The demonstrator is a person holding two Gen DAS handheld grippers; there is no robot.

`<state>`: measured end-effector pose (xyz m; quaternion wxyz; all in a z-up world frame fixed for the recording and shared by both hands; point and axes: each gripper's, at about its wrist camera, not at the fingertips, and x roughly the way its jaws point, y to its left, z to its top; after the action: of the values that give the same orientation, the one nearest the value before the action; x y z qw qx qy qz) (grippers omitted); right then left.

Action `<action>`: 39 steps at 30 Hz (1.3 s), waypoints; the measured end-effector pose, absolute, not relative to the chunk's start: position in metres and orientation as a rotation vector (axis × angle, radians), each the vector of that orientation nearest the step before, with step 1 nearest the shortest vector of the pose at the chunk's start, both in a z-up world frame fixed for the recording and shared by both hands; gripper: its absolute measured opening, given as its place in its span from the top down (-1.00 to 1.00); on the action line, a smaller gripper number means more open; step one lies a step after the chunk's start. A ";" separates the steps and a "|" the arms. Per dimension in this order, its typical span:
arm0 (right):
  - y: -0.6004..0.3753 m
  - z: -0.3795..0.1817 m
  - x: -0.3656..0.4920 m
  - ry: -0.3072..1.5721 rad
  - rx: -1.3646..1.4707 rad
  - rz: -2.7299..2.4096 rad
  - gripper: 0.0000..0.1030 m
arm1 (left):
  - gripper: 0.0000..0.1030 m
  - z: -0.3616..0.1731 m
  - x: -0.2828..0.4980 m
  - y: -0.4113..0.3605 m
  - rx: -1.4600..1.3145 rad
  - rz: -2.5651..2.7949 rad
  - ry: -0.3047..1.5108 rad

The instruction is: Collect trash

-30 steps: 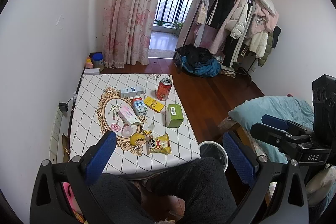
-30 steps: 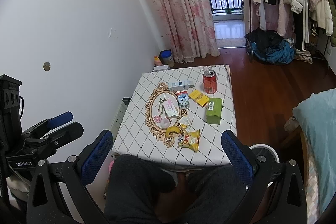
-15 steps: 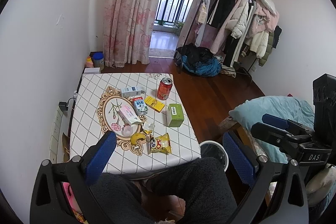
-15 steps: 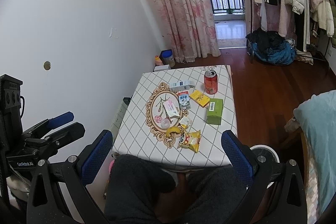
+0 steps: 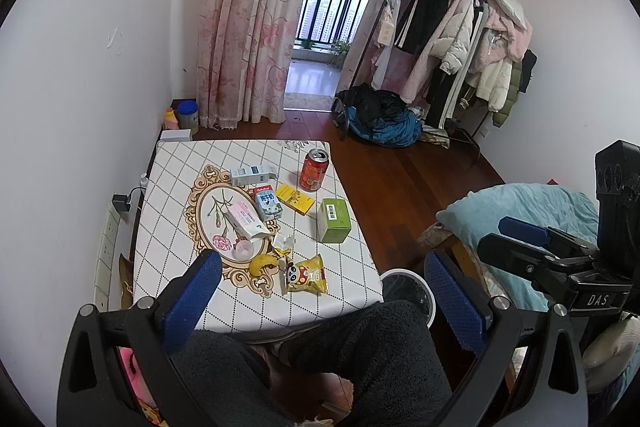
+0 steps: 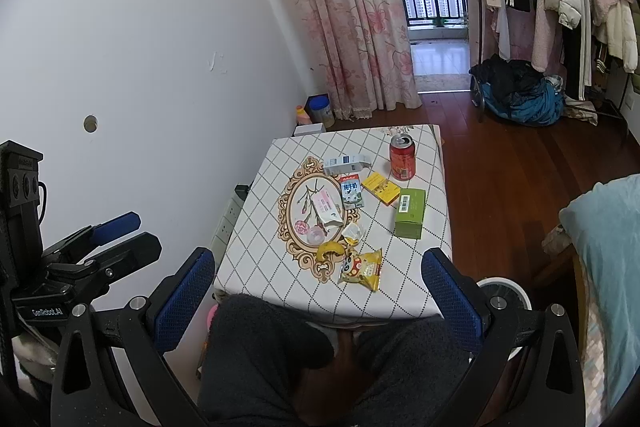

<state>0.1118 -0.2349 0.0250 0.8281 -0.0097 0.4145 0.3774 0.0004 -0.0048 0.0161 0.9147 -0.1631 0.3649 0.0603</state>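
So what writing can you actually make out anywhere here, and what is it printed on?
"DAS": on the right gripper's black body, seen from the left wrist view.
"GenRobot.AI": on the left gripper's black body, seen from the right wrist view; small, so this reading is uncertain.
Milk carton: blue characters, too small to read.
Green box: barcode label, unreadable.
Red can, yellow snack bag, yellow box: print too blurred.

Glossy wood floor [image 5: 404,183], metal can [image 5: 314,170]
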 end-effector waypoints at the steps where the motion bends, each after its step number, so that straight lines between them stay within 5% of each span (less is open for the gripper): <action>1: -0.235 0.025 0.112 0.880 -0.020 0.801 -1.00 | -1.00 0.018 0.001 -0.005 -0.335 0.125 0.751; 17: -0.226 0.004 0.134 0.914 0.016 0.761 -1.00 | -1.00 -0.006 0.019 0.015 -0.315 0.229 0.785; 39: -0.110 -0.301 0.382 1.397 -0.019 0.350 -0.99 | -1.00 -0.296 0.242 0.146 -0.627 0.486 1.316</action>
<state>0.3816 -0.1096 -0.3006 0.7519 -0.0088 0.6395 0.1603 0.2419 0.1465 -0.2965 0.7190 -0.2835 0.5953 0.2196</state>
